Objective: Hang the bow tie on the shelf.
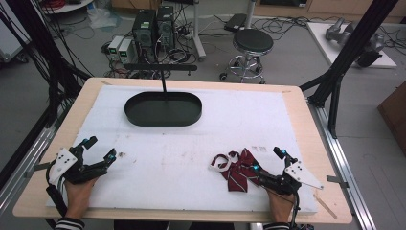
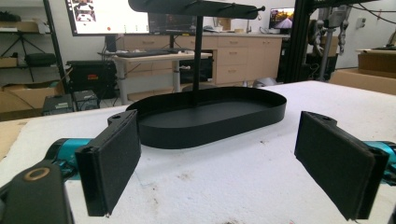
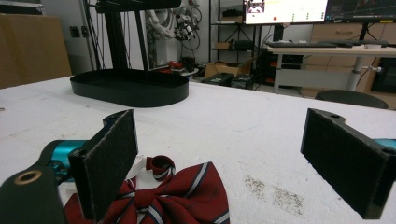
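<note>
Bow tie: a dark red fabric bow tie with thin pale stripes and a white strap (image 1: 235,171) lies flat on the white foam sheet (image 1: 191,158) that covers the tabletop, at the near right.
Right gripper: the right gripper (image 1: 269,161) rests low on the foam just right of the bow tie, its jaws spread wide; one jaw tip lies at the tie's right wing, the other stands clear of it.
Right gripper view: the bow tie (image 3: 177,196) lies low between the jaws and nearer the left one, with its looped strap curling up behind; no pad presses on it.
Left gripper: the left gripper (image 1: 100,148) sits at the near left of the foam, jaws spread, nothing between them.
Left gripper view: between the spread pads (image 2: 109,163) stands a black oval metal tray (image 2: 210,126) with a thin upright post rising from its middle.
High view: the tray (image 1: 163,109) sits at the far middle of the foam, well apart from the bow tie, and both hands come in from the near edge.
Post top: the left gripper view shows a dark crossbar (image 2: 191,7) with pegs on the post; from above it reads as a flat bar (image 1: 160,67).
</note>
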{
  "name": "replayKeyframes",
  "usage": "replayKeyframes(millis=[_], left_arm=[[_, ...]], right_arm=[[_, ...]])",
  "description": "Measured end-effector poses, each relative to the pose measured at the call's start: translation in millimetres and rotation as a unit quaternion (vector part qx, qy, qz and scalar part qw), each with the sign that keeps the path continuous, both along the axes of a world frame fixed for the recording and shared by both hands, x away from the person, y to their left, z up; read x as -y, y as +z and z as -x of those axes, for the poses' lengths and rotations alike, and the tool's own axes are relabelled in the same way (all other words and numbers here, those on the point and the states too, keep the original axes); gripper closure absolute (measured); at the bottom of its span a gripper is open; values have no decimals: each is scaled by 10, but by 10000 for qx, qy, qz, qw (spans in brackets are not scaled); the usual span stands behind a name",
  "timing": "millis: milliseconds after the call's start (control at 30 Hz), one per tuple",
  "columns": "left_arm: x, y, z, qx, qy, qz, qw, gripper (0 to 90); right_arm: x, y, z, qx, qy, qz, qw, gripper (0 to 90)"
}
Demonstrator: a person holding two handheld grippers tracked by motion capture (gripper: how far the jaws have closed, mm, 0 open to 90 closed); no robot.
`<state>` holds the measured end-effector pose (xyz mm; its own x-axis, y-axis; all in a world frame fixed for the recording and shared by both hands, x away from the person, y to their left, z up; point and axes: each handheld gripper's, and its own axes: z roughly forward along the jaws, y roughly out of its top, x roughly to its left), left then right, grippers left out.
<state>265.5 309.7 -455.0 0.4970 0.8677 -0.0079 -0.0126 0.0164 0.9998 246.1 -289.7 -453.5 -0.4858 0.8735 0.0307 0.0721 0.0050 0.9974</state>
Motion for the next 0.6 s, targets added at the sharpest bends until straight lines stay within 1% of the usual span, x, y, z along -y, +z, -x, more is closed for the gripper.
replayKeyframes(millis=[167, 200, 267, 433, 533, 600], left_arm=[[3, 0, -1, -3, 6, 14, 10000, 150], [3, 0, 0, 2, 10, 14, 10000, 150], [1, -1, 1, 6, 15, 1, 10000, 150], [0, 0, -3, -9, 15, -1, 10000, 150], [4, -2, 4, 23, 26, 16, 10000, 150], [0, -1, 3, 18, 25, 10, 10000, 150]], right_arm=[[-1, 0, -2, 23, 15, 17, 10000, 100], [-2, 0, 2, 3, -3, -19, 10000, 101], [4, -1, -5, 46, -10, 7, 10000, 100], [5, 2, -9, -16, 6, -15, 10000, 101], [7, 2, -13, 1, 2, -13, 10000, 101], [4, 5, -17, -59, -20, -14, 10000, 101]])
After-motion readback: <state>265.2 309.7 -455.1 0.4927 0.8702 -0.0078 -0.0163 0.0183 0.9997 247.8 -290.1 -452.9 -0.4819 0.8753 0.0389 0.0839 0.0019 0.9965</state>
